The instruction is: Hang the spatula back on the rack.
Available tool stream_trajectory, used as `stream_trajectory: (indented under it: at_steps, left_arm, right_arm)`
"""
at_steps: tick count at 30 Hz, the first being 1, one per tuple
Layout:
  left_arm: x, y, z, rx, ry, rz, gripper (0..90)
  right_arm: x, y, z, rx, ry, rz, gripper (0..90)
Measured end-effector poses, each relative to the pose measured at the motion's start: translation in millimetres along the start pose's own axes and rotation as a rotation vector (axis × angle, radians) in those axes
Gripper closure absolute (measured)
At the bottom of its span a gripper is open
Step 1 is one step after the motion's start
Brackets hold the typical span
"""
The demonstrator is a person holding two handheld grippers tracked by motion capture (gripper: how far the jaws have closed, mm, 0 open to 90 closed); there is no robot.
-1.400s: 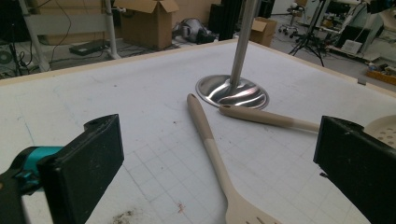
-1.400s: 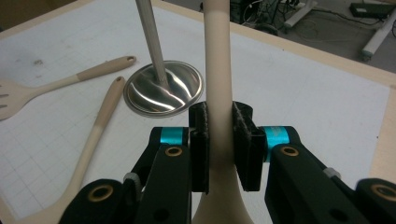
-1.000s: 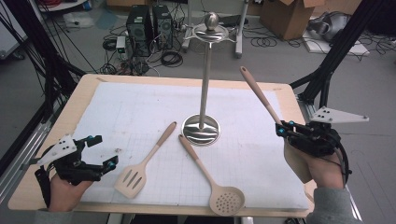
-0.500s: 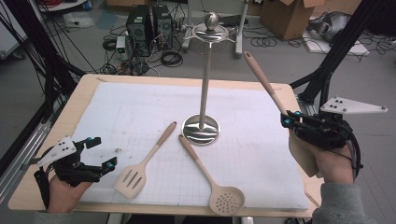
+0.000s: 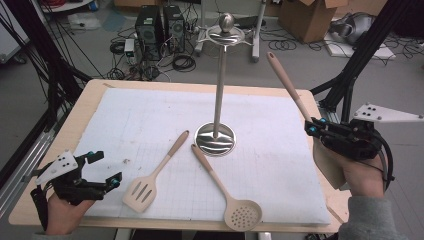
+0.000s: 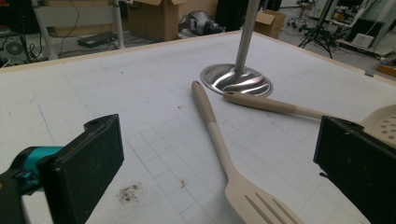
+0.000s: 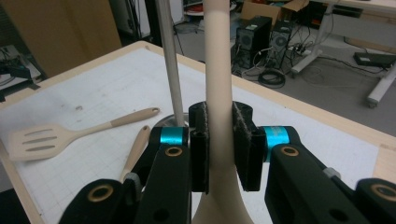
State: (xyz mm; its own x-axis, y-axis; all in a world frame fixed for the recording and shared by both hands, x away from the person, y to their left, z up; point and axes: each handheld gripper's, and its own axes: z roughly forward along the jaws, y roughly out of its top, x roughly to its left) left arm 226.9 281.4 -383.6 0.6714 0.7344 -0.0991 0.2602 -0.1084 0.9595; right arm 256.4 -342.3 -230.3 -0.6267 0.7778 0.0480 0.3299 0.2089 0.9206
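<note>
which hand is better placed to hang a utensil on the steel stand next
Right, likely. The right gripper is shut on the beige solid spatula, raised beside the steel stand. The left gripper is open, low at the table's near corner.

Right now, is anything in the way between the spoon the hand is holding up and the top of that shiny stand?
Nothing visible is. The right gripper holds the beige utensil up in the air, handle tilted toward the stand's hook ring. The slotted spatula and skimmer lie flat on the mat, below that path.
</note>
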Motion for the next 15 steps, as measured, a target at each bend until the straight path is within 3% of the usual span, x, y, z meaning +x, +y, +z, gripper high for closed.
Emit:
stream_trajectory:
  at_steps: [5,15]
  left_arm:
    - [1.8,-0.1,-2.0,-0.003,0.003,-0.003,2.0]
    - [3.0,1.9,6.0,-0.005,-0.013,-0.002,2.1]
  right_arm:
    - [-2.7,3.7,-2.9,-0.023,0.004,0.014,78.3]
    - [5.0,16.4,-4.2,-0.036,0.023,-0.012,78.3]
